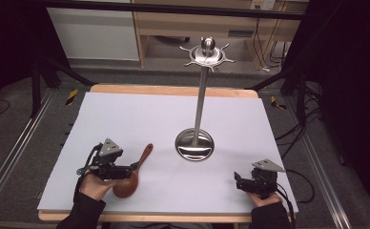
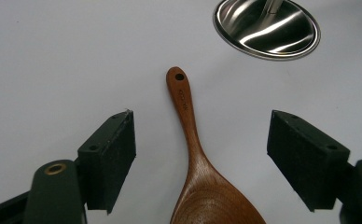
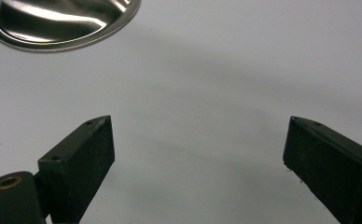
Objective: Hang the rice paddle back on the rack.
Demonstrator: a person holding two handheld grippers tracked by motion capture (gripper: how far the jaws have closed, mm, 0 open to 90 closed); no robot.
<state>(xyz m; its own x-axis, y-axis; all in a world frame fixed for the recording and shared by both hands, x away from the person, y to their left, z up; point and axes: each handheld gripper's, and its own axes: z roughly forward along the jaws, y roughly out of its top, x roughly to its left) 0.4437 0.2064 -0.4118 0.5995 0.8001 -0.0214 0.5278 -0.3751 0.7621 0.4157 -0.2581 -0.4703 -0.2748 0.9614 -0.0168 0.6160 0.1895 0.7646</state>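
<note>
Left gripper point(image 2: 200, 154), bottom of left gripper view: jaws wide apart, straddling wooden spoon point(image 2: 195, 158), nothing gripped yet. Spoon flat on white table point(image 2: 53, 56), bowl at bottom centre, handle running up-frame, hanging hole at the tip. Best bet: lower, centre on the neck just above the bowl, close squarely across the handle; avoid the rounded bowl, likely to slip. In high view, spoon point(image 1: 133, 174) lower left, beside left gripper point(image 1: 133, 168). Right gripper point(image 1: 237, 180) lower right, jaws open, empty, near the table's front edge; little margin there. Farther up: utensil stand point(image 1: 195, 143) at centre, round steel base, tall pole, hooked crown at top. Open table all round; pole the only obstacle when lifting toward the hooks.
</note>
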